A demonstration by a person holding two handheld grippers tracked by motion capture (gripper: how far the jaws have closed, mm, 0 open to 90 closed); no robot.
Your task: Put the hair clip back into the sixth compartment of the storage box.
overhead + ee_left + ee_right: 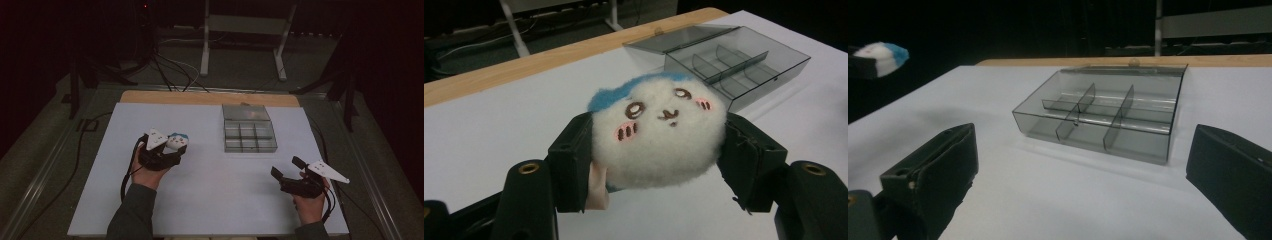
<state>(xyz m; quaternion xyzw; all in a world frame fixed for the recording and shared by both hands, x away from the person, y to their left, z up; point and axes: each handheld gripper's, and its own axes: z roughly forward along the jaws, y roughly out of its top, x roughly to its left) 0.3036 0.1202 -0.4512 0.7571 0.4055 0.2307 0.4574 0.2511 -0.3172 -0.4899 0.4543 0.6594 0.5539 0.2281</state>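
The white table (210, 200) carries a clear smoky plastic divided box (249, 134), lid open. Left of the box and well apart, the left gripper (659, 150) pinches a round white-and-blue plush toy (659, 135) above the table. The right gripper (292, 172), jaws spread, waits nearer the person. The squashy plush may overhang a small compartment and snag on a divider.

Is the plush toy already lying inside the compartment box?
No: the plush toy sits clamped between the left gripper jaws, apart from the open compartment box on the table.
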